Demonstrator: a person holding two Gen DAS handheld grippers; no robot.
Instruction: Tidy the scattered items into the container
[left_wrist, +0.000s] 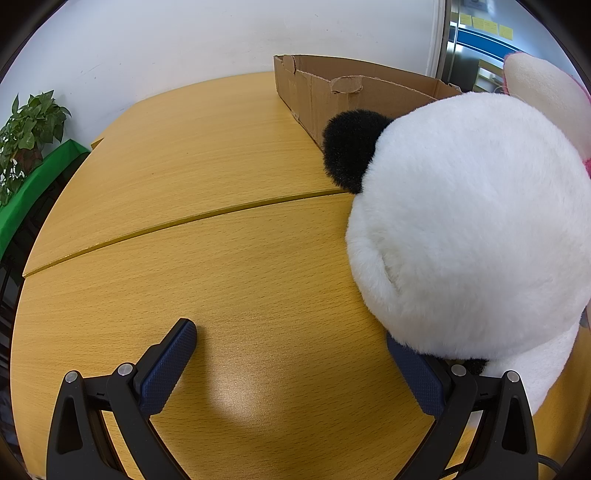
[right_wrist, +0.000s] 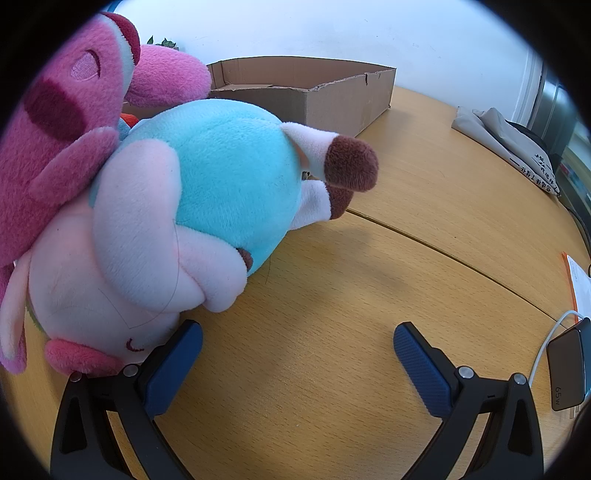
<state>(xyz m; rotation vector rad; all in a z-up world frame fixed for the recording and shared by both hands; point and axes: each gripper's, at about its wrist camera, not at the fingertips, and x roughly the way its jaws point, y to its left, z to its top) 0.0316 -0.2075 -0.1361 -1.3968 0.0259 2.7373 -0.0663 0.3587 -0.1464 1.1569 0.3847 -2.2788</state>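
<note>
A white plush panda (left_wrist: 469, 229) with a black ear sits on the wooden table (left_wrist: 221, 258), just right of my left gripper (left_wrist: 291, 339), which is open and empty; its right finger touches the panda's underside. The cardboard box (left_wrist: 332, 96) stands behind the panda. In the right wrist view, a pink and turquoise plush (right_wrist: 192, 206) lies on the table, with a magenta plush (right_wrist: 66, 122) leaning over it. My right gripper (right_wrist: 299, 343) is open and empty; its left finger touches the pink plush's head. The box (right_wrist: 314, 92) stands behind the plushes.
A potted plant (left_wrist: 29, 129) on a green surface stands left, off the table. In the right wrist view a power bank (right_wrist: 567, 369) with a white cable, papers (right_wrist: 580, 288) and a grey bag (right_wrist: 506, 144) lie at the right.
</note>
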